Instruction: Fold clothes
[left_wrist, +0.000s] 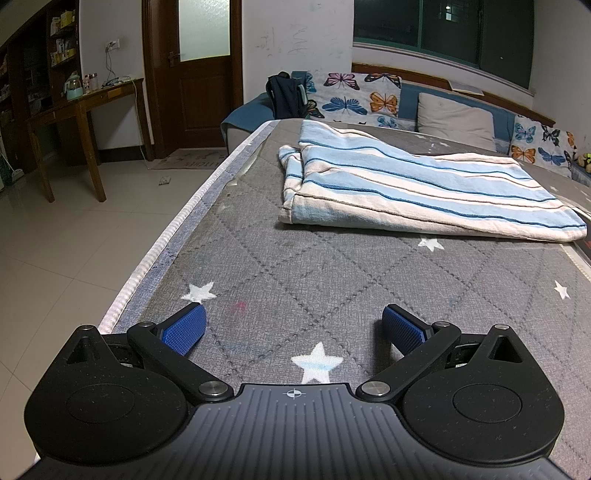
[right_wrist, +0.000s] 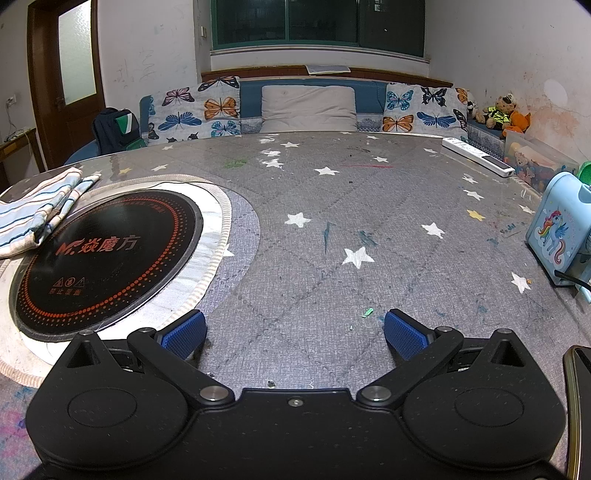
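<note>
Grey starred table (left_wrist: 280, 258): folded striped cloth (left_wrist: 413, 184) lies lengthwise left-right

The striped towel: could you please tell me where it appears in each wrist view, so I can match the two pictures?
Left wrist view: the striped towel lies folded on the grey star-print table cover, ahead of the open left gripper, right of centre.
Right wrist view: the striped towel sits at the far left edge, overlapping the round black induction cooktop.
Shared landmark: the grey cushion on the sofa behind.
</note>
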